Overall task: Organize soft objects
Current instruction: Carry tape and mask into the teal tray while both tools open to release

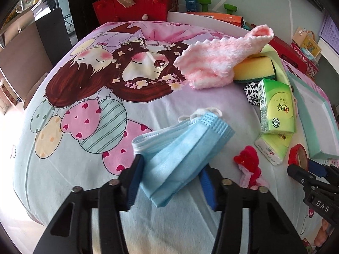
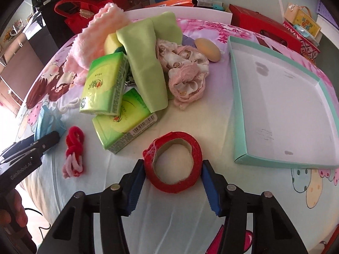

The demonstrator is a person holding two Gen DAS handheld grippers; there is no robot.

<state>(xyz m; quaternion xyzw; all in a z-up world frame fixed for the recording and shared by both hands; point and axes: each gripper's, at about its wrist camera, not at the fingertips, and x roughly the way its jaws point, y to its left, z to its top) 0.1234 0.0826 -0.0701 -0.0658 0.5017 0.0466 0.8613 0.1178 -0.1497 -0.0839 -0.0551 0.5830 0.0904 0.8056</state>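
While both grippers sit low over the cartoon-print bedsheet [image 1: 70, 97], each has a soft thing framed between half-closed jaws: the left gripper [image 1: 169, 170] straddles the folded blue face mask [image 1: 180, 148] near the sheet's near edge, and the right gripper [image 2: 172, 176] brackets the red tape roll [image 2: 173, 160], just beside the near corner of the shallow teal box lid [image 2: 275, 97]. The pads seem to reach the sides of both things, but whether they press yet cannot be told. To do this well, I would finish each squeeze gently, taking the mask across its folded layers so none slips free, and pinching the roll across its width without crushing it. The mask's ear loops are partly tucked under, the sponge [image 1: 252, 67] hides beneath the pink fluffy cloth [image 1: 214, 63], and the lid's far edge is cut off.
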